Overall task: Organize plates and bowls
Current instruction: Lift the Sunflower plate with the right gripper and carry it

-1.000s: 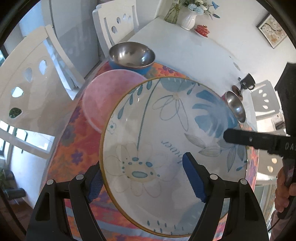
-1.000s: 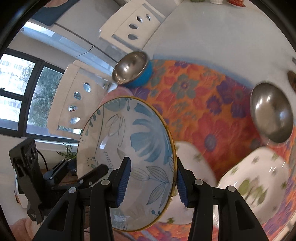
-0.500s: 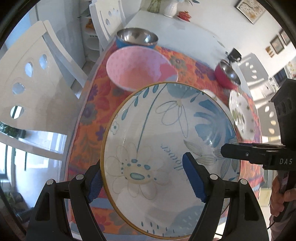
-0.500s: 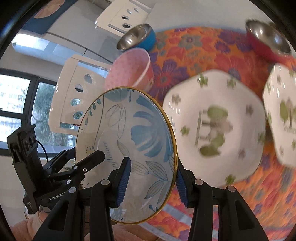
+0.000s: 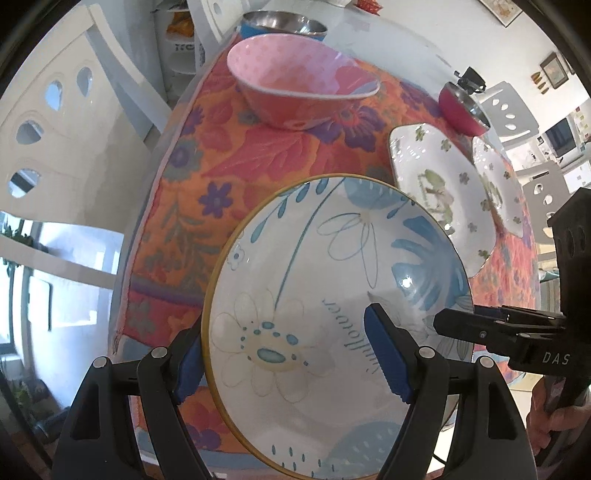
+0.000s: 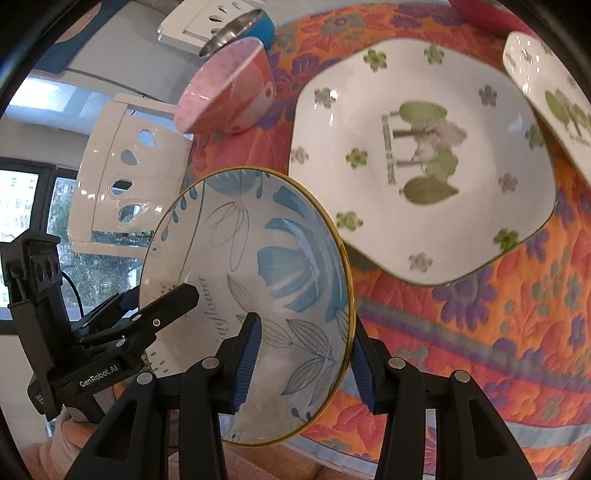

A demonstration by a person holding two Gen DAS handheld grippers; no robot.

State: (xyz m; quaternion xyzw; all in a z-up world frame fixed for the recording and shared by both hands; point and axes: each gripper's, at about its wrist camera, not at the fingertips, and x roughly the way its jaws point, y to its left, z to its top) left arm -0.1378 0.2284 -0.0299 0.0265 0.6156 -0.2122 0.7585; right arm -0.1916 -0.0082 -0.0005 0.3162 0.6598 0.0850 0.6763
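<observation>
Since a second ago the pink bowl has emerged from behind the flowered bowl toward the frame top, and two white plates appeared at right.

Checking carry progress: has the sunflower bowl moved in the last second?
Yes. The sunflower bowl has pulled back toward the near table edge; the pink bowl it overlapped now sits clear beyond it.

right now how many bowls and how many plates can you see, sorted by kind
ceramic bowls: 2, the blue floral sunflower bowl gripped by both grippers and the pink dotted bowl
steel bowls: 2, the blue-sided steel bowl and the red-sided steel bowl
plates: 2, the near white square green-flowered plate and the far matching plate
total: 6
</observation>
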